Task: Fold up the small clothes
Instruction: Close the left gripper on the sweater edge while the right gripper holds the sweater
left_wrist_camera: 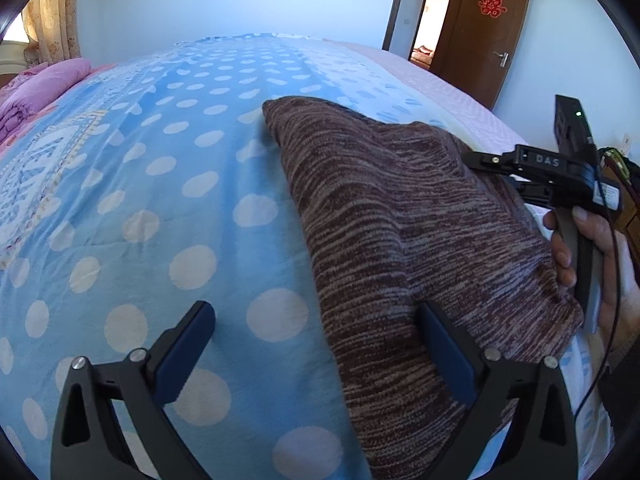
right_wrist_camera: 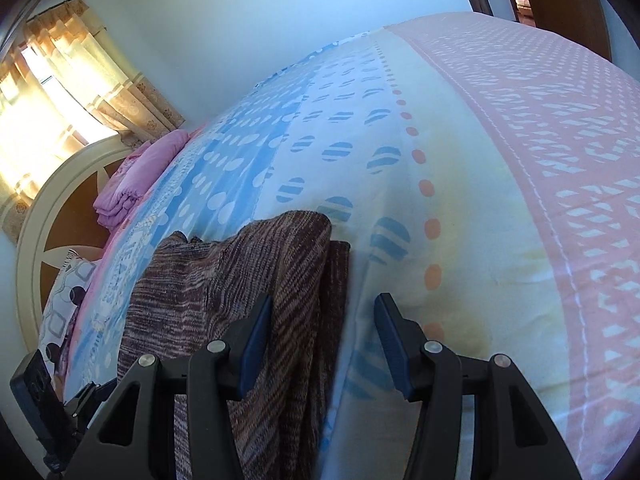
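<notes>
From the left wrist view, the left gripper (left_wrist_camera: 316,356) hovers with jaws spread wide and released; the brown striped knitted garment (left_wrist_camera: 400,220) lies folded on the blue polka-dot bed sheet (left_wrist_camera: 160,168), its left edge running between the jaws, its near part under the right pad. Bare sheet stretches left and far.

From the right wrist view, the right gripper (right_wrist_camera: 322,344) is half open, grasping nothing; the garment's right edge lies between its jaws, open sheet to the right.

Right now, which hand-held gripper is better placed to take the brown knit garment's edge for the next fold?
Probably the left hand-held gripper: open, it straddles the brown knit garment's near edge. The right hand-held gripper is also open, straddling the opposite edge.
</notes>
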### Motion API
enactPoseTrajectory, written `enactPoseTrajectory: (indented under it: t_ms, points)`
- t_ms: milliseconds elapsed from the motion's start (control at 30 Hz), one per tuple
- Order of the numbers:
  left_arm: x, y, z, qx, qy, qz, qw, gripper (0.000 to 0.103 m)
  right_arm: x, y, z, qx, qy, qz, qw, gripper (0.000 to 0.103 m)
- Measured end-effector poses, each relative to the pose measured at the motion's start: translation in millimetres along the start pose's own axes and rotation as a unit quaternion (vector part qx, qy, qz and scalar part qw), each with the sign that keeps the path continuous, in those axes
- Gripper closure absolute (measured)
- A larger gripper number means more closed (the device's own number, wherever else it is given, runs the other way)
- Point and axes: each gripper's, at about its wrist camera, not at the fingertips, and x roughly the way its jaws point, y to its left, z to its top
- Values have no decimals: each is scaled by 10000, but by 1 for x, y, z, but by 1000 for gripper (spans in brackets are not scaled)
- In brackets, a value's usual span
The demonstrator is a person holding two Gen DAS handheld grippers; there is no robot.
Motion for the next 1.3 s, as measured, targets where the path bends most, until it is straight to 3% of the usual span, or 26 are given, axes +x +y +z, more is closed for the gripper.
enactPoseTrajectory:
  t_ms: [167, 233, 300, 400, 467, 533, 600, 667, 767, 1033, 1067, 1167, 1300]
  points:
    - [0, -6, -1, 97, -3, -219, 9997, 17, 6, -2, 3, 30, 7, 291, 9996, 52]
    - [-1, -7, -1, 77, -5, -398, 9992, 24, 9, -2, 5, 39, 48, 390, 9992, 59]
    - [-1, -10, -1, 123, 1, -372, 9992, 25, 13, -2, 6, 97, 146, 577, 9982, 72]
    - [-4, -14, -3, 220, -64, -425, 9988, 37, 13, 4, 1, -77, 140, 697, 9974, 74]
    - [-5, -16, -3, 259, -93, -417, 9988, 37, 14, 5, 0, -80, 167, 679, 9975, 73]
    - [-3, -16, -2, 211, -51, -363, 9991, 33, 17, 2, 3, 55, 168, 608, 9980, 63]
    - [-1, -13, -1, 92, -2, -324, 9994, 23, 21, 1, 5, 96, 215, 622, 9978, 63]
    - [2, -8, 0, -34, 57, -399, 9992, 21, 22, 1, 5, 107, 261, 695, 9972, 63]
    - [3, -9, 0, 14, 38, -379, 9993, 22, 22, 0, 2, 78, 328, 944, 9950, 72]
    - [2, -11, 0, 83, 29, -484, 9988, 29, 22, -5, 5, 283, 128, 782, 9965, 73]
    - [1, -11, -1, 93, 19, -542, 9985, 35, 21, -2, 4, 205, 118, 755, 9969, 76]
    - [0, -13, -3, 162, -13, -590, 9981, 40, 12, 28, -3, -645, -157, 346, 9972, 80]
    - [1, -12, -2, 120, 16, -620, 9980, 39, 12, 49, -10, -1209, -263, -130, 9922, 80]
